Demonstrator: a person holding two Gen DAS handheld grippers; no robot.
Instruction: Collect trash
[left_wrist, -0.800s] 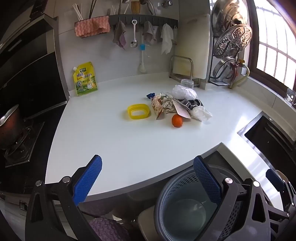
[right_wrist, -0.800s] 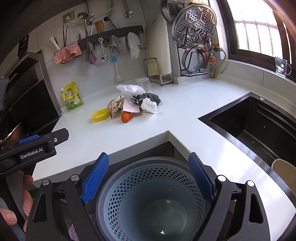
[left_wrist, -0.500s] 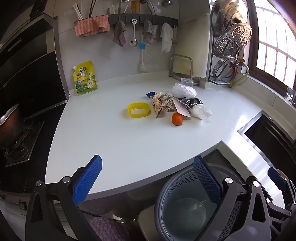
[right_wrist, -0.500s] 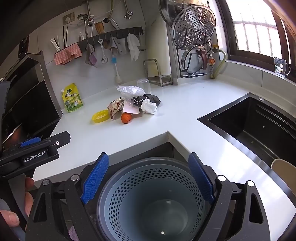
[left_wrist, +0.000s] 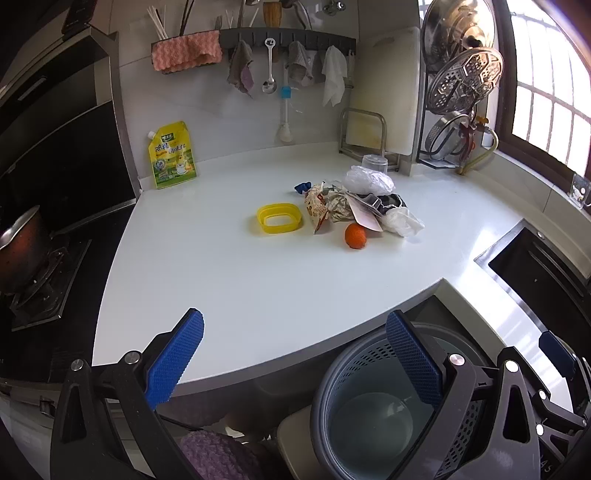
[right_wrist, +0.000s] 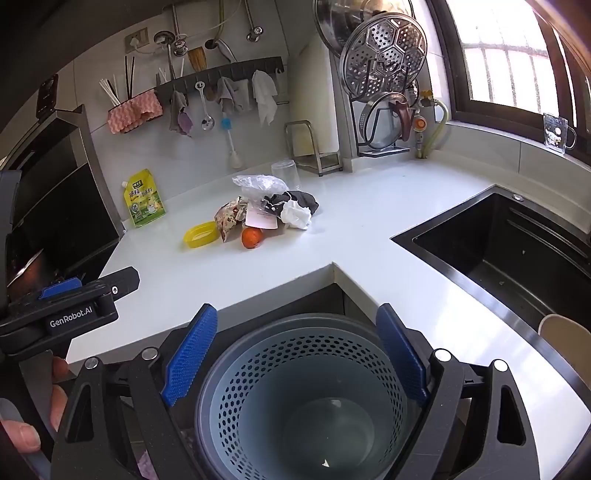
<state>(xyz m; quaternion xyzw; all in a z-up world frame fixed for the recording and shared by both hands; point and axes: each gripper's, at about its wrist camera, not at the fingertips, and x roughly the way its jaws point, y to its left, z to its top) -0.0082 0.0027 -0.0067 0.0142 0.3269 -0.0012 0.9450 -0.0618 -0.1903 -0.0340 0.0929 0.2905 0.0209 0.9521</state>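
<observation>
A heap of trash (left_wrist: 364, 205) lies on the white counter (left_wrist: 221, 280): crumpled wrappers, a clear plastic bag (left_wrist: 369, 180), white tissue (left_wrist: 402, 221) and an orange (left_wrist: 355, 236). It also shows in the right wrist view (right_wrist: 269, 208). A grey perforated bin (right_wrist: 303, 384) stands on the floor below the counter corner; it also shows in the left wrist view (left_wrist: 376, 406). My left gripper (left_wrist: 295, 354) is open and empty over the counter's front edge. My right gripper (right_wrist: 295, 350) is open and empty above the bin.
A yellow plastic ring (left_wrist: 279, 218) lies left of the heap. A yellow pouch (left_wrist: 171, 155) leans on the back wall. An upturned clear cup (left_wrist: 373, 164) stands behind the heap. A black sink (right_wrist: 509, 247) is at right, a stove with a pot (left_wrist: 22, 247) at left.
Both views have shifted only slightly; the heap sits a little higher in the left wrist view. Both grippers stay open.
</observation>
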